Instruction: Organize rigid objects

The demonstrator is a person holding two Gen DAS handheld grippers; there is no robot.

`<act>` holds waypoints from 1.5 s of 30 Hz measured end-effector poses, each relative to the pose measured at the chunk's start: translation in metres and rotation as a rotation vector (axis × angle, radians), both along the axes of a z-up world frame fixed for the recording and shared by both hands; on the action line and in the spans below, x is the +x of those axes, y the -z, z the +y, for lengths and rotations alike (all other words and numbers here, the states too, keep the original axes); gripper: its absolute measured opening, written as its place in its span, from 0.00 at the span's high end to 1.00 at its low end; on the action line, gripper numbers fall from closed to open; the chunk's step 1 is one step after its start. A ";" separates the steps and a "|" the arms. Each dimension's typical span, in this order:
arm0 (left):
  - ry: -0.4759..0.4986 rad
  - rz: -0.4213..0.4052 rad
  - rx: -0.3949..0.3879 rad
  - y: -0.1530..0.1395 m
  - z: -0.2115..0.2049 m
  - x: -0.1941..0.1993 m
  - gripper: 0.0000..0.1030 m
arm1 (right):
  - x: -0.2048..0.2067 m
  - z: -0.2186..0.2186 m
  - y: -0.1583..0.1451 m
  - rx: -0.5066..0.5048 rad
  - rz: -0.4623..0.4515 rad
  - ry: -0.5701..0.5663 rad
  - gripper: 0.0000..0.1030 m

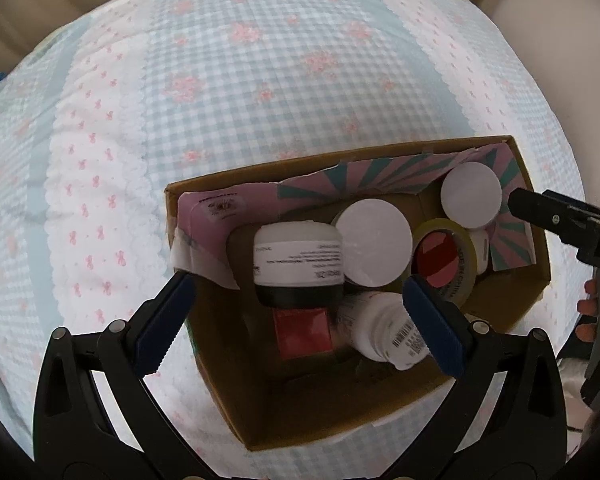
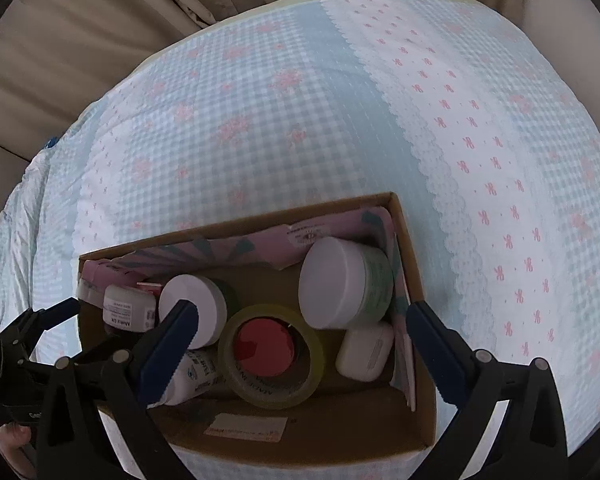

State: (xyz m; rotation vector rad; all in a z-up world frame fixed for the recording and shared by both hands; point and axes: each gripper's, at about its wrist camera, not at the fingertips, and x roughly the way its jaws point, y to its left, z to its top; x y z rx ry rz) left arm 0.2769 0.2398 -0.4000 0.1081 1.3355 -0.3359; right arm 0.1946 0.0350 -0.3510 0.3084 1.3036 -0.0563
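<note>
A brown cardboard box (image 1: 228, 380) (image 2: 320, 432) stands on the bed. Inside lie white-lidded jars (image 1: 374, 242) (image 2: 336, 282), a tape roll (image 1: 446, 258) (image 2: 272, 354) over a red piece, a white pill bottle (image 1: 388, 330), a white and black jar (image 1: 298, 264) and a white earbud case (image 2: 364, 350). My left gripper (image 1: 296, 322) is open and empty above the box's near side. My right gripper (image 2: 300, 344) is open and empty above the box; its finger shows at the right of the left wrist view (image 1: 548, 214).
The bed has a blue gingham quilt with pink flowers (image 1: 260, 80) (image 2: 280, 120). Beige curtains (image 2: 80, 32) hang behind the bed. The box's patterned pink inner flaps (image 1: 380, 176) stand along its far wall.
</note>
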 end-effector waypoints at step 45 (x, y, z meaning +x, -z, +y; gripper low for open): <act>-0.244 -0.785 -0.019 -0.380 -0.125 -0.222 0.00 | -0.183 -0.084 -0.365 -0.237 -0.627 -0.121 0.00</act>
